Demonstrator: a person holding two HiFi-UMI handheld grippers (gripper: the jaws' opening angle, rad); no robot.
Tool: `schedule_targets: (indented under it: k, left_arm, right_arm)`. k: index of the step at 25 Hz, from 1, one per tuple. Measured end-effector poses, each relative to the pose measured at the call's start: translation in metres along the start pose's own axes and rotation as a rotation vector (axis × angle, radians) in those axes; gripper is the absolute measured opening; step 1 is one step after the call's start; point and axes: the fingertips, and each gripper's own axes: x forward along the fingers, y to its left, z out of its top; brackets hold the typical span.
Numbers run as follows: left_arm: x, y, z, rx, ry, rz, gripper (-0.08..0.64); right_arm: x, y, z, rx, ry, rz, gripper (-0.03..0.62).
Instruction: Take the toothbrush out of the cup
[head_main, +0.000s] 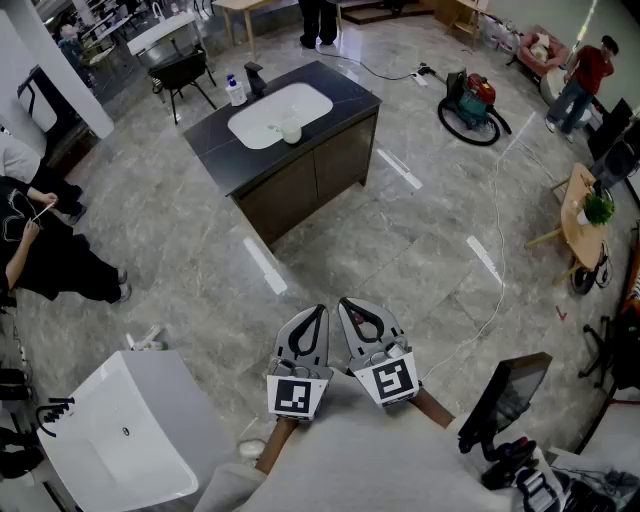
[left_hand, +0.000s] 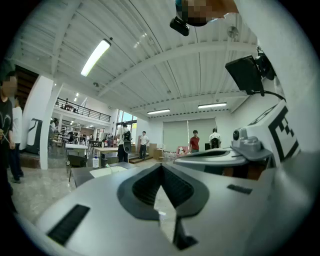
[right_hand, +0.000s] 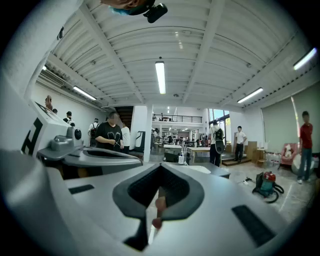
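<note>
A pale cup (head_main: 291, 131) stands in the white sink (head_main: 265, 118) of a dark cabinet (head_main: 300, 170), far across the floor in the head view. A thin toothbrush leans out of it, too small to make out well. Both grippers are held side by side, level, low in that view and far from the cabinet. My left gripper (head_main: 316, 314) has its jaws together with nothing between them, and so does my right gripper (head_main: 346, 305). The left gripper view shows the shut left gripper (left_hand: 161, 166) with the cabinet (left_hand: 87, 175) beyond. The right gripper view shows the shut right gripper (right_hand: 160, 167) and the cabinet (right_hand: 212, 170).
A soap bottle (head_main: 235, 92) and a black tap (head_main: 254, 78) stand on the cabinet top. A white tub (head_main: 130, 440) is at the lower left, a seated person (head_main: 40, 250) at the left, a red vacuum (head_main: 474, 100) and cable at the upper right, a screen on a stand (head_main: 510, 400) at the lower right.
</note>
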Motion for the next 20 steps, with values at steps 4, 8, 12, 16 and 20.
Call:
schedule_targets:
  k: [4,8,12,16,20]
  left_arm:
    - [0.0007,0.0014,0.0015,-0.001,0.000,-0.001,0.005]
    - [-0.0008,0.0022,0.0027,0.000,-0.004,0.000,0.004]
    - [-0.0012,0.0034,0.0032,-0.003,-0.005,0.002,0.005]
    - [-0.0010,0.0039,0.0024,-0.002,-0.004,-0.003,0.005]
    - [-0.0036,0.0071,0.0024,-0.003,-0.004,-0.004,0.005]
  right_arm:
    - [0.0013,0.0000,0.0012,0.009,-0.001,-0.003,0.003]
    - [0.0008,0.0005,0.0009,0.025,0.001,-0.010,0.003]
    - [0.0012,0.0018,0.0008,0.018,0.009,-0.006,0.003]
    - [0.0028,0.0020,0.0017,0.005,0.002,-0.007,0.003]
    - [0.0042,0.0052,0.0020,0.006,0.004,-0.009,0.003]
